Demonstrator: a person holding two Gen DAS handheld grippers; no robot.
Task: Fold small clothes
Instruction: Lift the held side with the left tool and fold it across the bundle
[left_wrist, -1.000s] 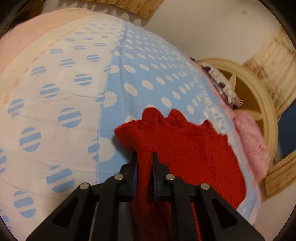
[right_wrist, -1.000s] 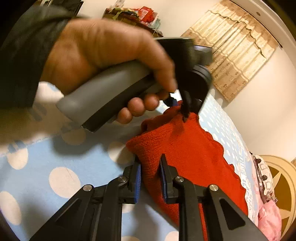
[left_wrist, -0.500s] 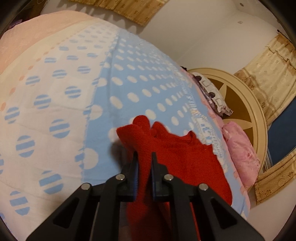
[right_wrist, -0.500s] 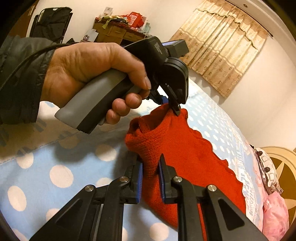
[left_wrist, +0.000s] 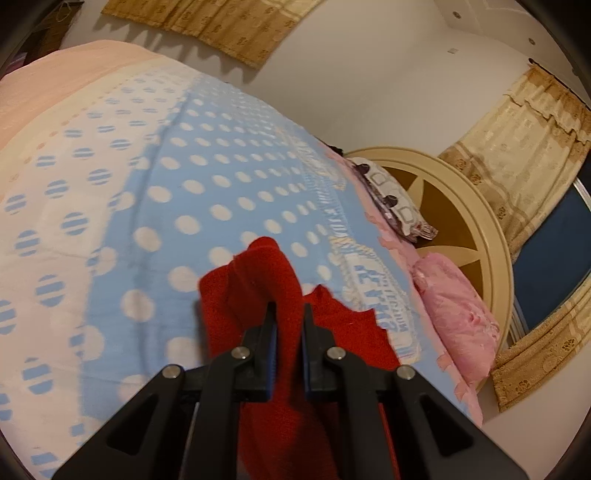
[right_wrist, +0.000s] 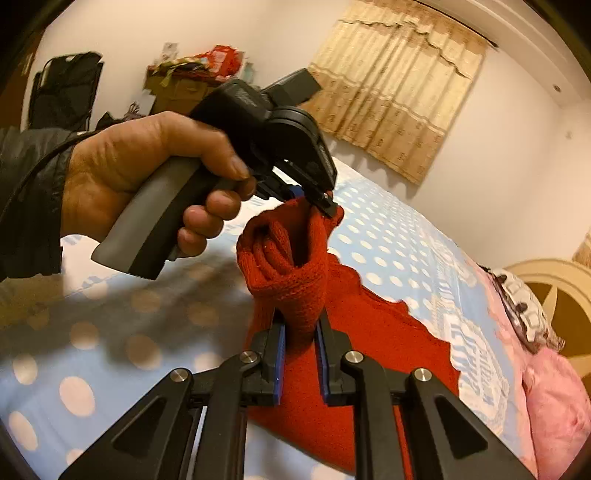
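A red knitted garment (right_wrist: 369, 343) lies partly on the blue polka-dot bedspread (right_wrist: 388, 251), its near edge lifted and bunched. My right gripper (right_wrist: 300, 317) is shut on one bunched corner. My left gripper (left_wrist: 287, 312) is shut on the other corner of the garment (left_wrist: 258, 280); in the right wrist view it (right_wrist: 325, 205) is held by a hand, pinching the cloth's top. The two grippers are close together, with the fabric rolled between them.
A pink pillow (left_wrist: 458, 314) and a patterned pillow (left_wrist: 395, 199) lie by the round cream headboard (left_wrist: 480, 206) at the right. Curtains (right_wrist: 399, 85) hang on the wall. A cluttered cabinet (right_wrist: 184, 81) and black chair (right_wrist: 62, 88) stand at the back left.
Both grippers have risen, lifting the red garment's near edge off the bed. The lifted edge now bunches and rolls between the two grippers. Both stayed shut.
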